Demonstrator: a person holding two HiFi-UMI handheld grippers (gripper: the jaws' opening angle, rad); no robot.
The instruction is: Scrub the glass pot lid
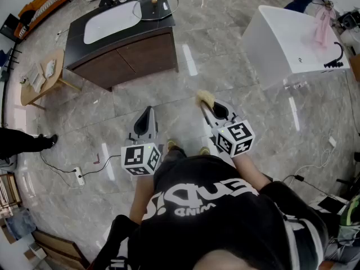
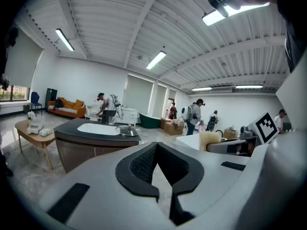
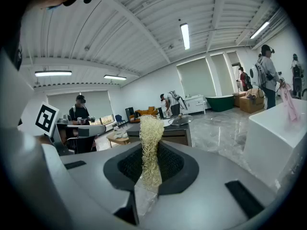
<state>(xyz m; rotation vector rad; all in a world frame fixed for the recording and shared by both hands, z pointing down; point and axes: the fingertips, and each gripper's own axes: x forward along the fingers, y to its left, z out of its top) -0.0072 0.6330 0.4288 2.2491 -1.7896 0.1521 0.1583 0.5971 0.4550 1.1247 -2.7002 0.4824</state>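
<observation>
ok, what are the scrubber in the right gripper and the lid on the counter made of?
Scrubber: pale, matte tangled fibre, loofah or plastic mesh by the loose strands. Lid: clear glossy glass, counter showing through, rim probably metal.

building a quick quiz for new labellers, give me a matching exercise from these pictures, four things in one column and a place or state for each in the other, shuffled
Things
1. round glass pot lid
2. pale yellow fibrous scrub pad
3. left gripper
4. light wooden side table

Places or states
a. clamped in the right gripper
b. shut, nothing between its jaws
c. lying on the dark counter beside the white basin
d. standing left of that counter in the head view

Pairs: 1-c, 2-a, 3-b, 4-d
</observation>
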